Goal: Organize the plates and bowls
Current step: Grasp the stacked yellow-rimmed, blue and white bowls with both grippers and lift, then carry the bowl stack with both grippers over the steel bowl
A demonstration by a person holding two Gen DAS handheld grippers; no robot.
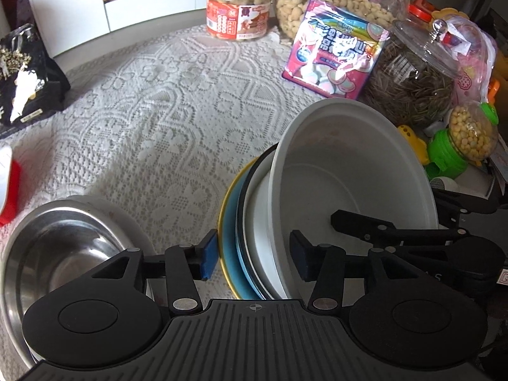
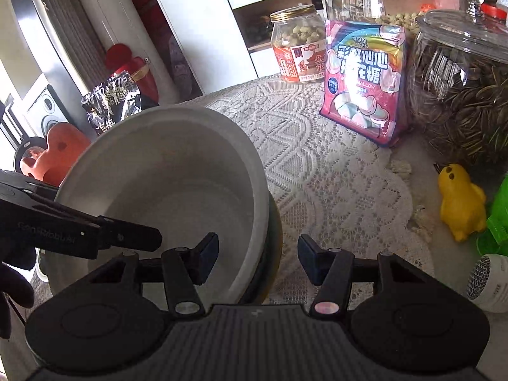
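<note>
A: Leftmost?
B: A round stainless-steel bowl [image 1: 60,250] on the white lace tablecloth [image 1: 165,101].
A: The left gripper [image 1: 254,255]?
B: Parted around a tilted stack's edges: yellow-rimmed blue plate [image 1: 229,247], deep white bowl [image 1: 346,171]; grip unclear.
A: The right gripper [image 2: 257,258]?
B: Astride that bowl's rim, jaws apart; contact unclear.

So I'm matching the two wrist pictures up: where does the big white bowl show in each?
Left wrist: the white bowl sits lower right, tilted, on stacked plates, straddled by the left gripper.
Right wrist: white bowl left of centre; the right gripper straddles its near right rim.
Shared landmark: the pink marshmallow bag, standing behind it.
</note>
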